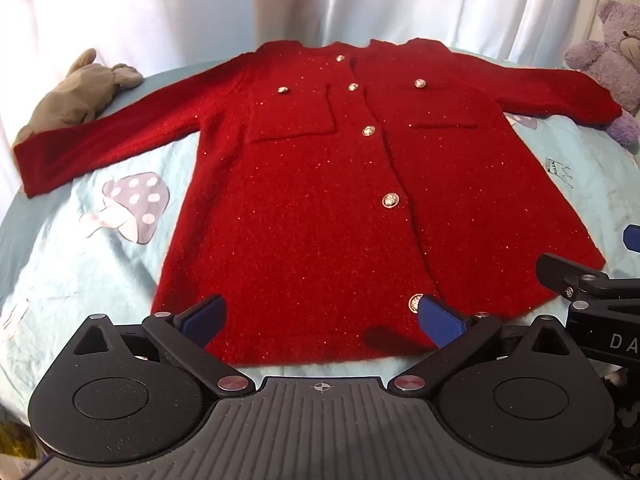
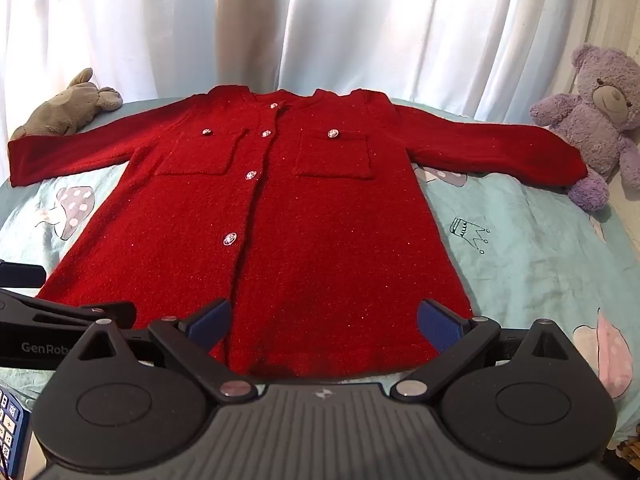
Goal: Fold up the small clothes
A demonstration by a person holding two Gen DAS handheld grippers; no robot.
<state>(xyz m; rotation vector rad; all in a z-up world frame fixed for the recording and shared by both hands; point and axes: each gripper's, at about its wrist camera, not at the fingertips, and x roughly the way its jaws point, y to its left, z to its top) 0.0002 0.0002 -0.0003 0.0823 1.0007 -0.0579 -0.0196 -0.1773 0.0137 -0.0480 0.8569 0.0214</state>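
red coat [image 1: 304,208] spread flat mid-sheet [image 2: 540,248], sleeves out | left gripper [image 1: 322,318] jaws wide, empty, over hem | right gripper [image 2: 324,322] jaws wide, empty, over hem

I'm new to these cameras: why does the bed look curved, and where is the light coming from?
Both wrist views are fisheye, so the bed sheet bulges round. Daylight glows through the white curtain behind, washing it out. In the left view, the red coat stays sharp, its sparkles and buttons clear.

The purple teddy bear [image 1: 612,60] is cut by the left wrist view's right edge. The blue keypad [image 2: 10,432] runs off the right wrist view's lower left corner, its keys too small to read.
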